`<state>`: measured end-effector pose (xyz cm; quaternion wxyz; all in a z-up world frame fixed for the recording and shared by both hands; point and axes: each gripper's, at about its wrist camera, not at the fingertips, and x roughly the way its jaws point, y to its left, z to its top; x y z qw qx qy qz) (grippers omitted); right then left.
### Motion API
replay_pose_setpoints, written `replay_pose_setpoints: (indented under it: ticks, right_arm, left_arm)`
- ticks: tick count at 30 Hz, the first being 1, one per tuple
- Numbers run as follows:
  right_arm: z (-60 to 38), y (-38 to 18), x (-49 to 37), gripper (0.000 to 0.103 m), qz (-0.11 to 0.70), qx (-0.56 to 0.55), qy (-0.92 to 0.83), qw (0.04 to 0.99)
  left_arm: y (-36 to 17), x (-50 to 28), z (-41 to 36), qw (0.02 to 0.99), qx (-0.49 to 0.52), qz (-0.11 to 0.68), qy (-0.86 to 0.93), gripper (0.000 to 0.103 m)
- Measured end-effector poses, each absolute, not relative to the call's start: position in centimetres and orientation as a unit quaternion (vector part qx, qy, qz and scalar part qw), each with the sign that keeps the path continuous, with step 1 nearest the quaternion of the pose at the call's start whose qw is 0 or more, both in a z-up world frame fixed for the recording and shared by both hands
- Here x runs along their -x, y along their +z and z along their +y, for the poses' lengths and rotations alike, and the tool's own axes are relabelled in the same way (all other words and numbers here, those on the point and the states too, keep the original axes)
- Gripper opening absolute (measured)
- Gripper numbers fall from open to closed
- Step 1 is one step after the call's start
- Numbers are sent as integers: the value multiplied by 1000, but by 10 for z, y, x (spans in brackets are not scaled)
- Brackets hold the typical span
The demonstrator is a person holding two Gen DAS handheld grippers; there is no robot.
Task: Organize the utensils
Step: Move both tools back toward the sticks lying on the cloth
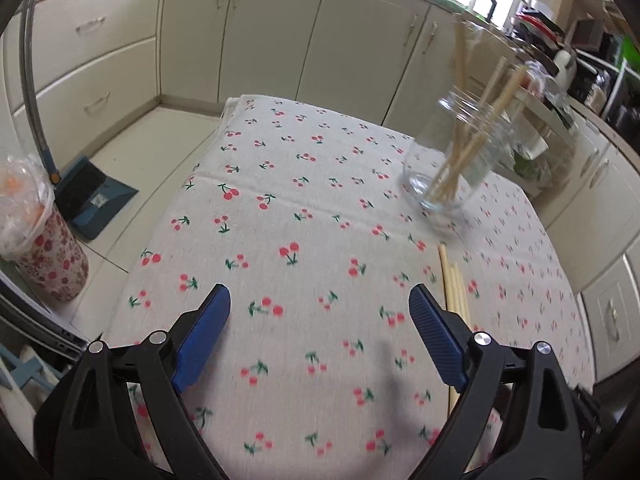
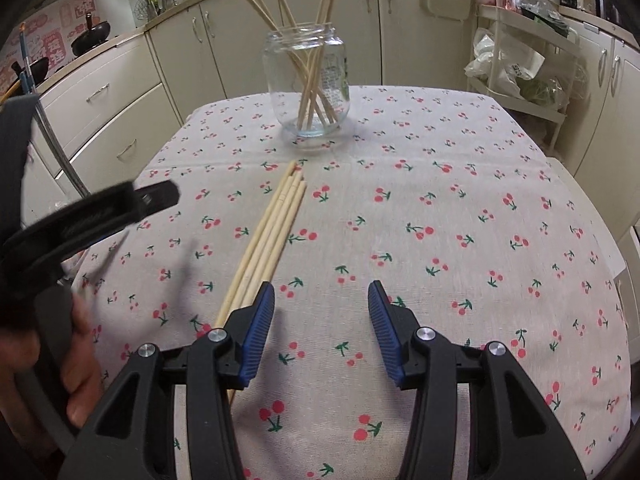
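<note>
While hovering over the cherry-print tablecloth (image 2: 440, 208): left gripper (image 1: 320, 308) spread wide, nothing between the blue pads (image 1: 436, 340); right gripper (image 2: 321, 300) also spread wide and empty. Loose chopsticks (image 2: 268, 236) bundled flat on the cloth, left of centre in the right wrist view, near ends hidden beneath that gripper's left finger. Glass jar (image 2: 306, 84) upright at upper centre, holding more chopsticks (image 2: 308, 32) splayed above its rim.

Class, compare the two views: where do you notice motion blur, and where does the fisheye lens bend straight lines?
Left wrist view: the glass jar and its chopsticks are smeared by motion. Right wrist view: the jar is sharp, the left gripper is blurred. Both views: cabinet edges bow near the rim.
</note>
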<state>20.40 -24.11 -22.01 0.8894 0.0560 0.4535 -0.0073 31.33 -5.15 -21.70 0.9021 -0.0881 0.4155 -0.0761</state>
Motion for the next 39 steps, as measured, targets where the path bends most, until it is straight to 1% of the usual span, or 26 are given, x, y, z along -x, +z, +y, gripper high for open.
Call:
replay_pose_setpoints:
  ticks: [6, 14, 22, 31, 35, 39]
  right_arm:
    - [-237, -224, -223, 48, 461, -52, -17, 886]
    - [-229, -226, -231, 48, 472, -8, -25, 881]
    - [-234, -223, -232, 50, 467, -32, -19, 883]
    - [-226, -223, -238, 52, 473, 16, -32, 880]
    - [-238, -221, -235, 52, 468, -23, -23, 883]
    - [-226, -219, -240, 53, 461, -18, -5, 887]
  left_arm:
    - [-220, -314, -50, 897, 91, 426, -73, 89]
    - [-222, -315, -50, 895, 97, 428, -79, 89]
    - [-223, -316, -51, 894, 96, 430, -80, 89]
    - [-225, -317, -51, 892, 100, 433, -83, 89]
    - [-225, -317, -52, 892, 99, 433, -83, 89]
    - [-226, -317, -53, 892, 97, 434, -83, 89]
